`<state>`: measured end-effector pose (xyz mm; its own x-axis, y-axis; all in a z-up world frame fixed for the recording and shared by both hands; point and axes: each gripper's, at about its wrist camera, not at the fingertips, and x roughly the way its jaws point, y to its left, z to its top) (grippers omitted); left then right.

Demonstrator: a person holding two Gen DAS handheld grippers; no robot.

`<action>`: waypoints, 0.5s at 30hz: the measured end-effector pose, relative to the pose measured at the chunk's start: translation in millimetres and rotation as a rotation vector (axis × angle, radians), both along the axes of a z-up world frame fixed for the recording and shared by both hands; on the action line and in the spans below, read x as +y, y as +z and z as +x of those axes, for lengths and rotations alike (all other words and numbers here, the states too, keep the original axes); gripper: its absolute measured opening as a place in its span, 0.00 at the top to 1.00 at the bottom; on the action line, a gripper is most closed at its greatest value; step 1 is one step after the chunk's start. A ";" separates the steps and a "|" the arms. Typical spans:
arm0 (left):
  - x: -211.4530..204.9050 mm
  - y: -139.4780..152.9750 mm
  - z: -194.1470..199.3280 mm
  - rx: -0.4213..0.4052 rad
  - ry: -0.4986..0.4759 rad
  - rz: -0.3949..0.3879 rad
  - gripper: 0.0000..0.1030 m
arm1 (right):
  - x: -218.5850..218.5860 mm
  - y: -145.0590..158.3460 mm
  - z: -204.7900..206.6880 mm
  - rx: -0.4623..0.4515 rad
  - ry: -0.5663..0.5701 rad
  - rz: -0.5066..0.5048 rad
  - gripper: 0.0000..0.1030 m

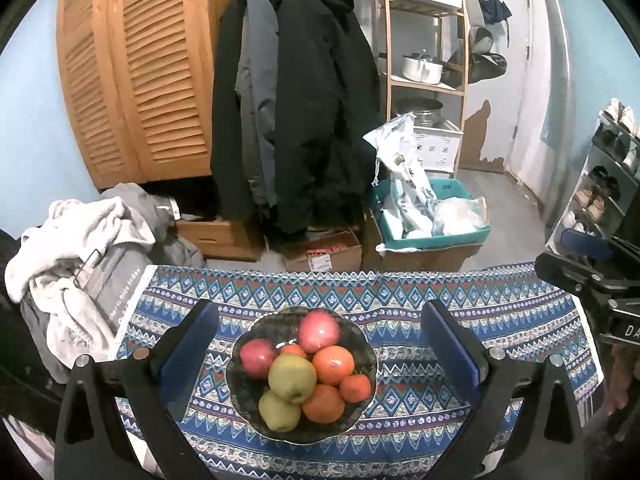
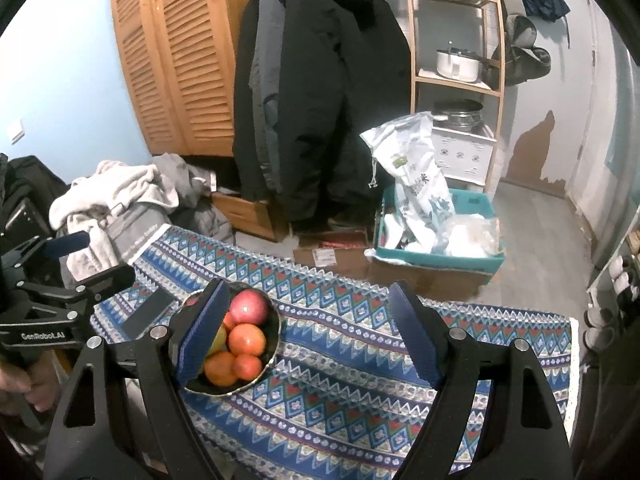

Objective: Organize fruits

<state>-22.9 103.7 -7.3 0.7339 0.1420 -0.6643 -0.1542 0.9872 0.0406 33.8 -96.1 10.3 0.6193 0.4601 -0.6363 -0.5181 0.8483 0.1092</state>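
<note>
A dark bowl (image 1: 364, 344) sits on a blue patterned tablecloth (image 1: 500, 320) and holds a pile of fruit: two red apples (image 1: 319, 330), two green apples (image 1: 292, 377) and several oranges (image 1: 333, 365). My left gripper (image 1: 320, 320) is open and empty, its fingers either side of the bowl and above it. My right gripper (image 2: 310, 304) is open and empty to the right of the bowl (image 2: 276, 332), over bare cloth. Its left finger (image 2: 204, 332) hides part of the bowl. The left gripper also shows at the left of the right wrist view (image 2: 80, 264).
A heap of grey and white clothes (image 1: 80, 248) lies at the table's left end. Behind the table stand cardboard boxes (image 1: 324, 252), a teal bin of bags (image 1: 432, 216), hanging coats (image 1: 296, 100) and a wooden shelf (image 1: 428, 60). A shoe rack (image 1: 608, 168) is at right.
</note>
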 end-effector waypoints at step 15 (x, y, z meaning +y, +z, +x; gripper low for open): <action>-3.2 -4.3 2.8 0.034 0.010 0.032 0.01 | -1.4 -3.0 0.6 0.005 0.004 -0.011 0.21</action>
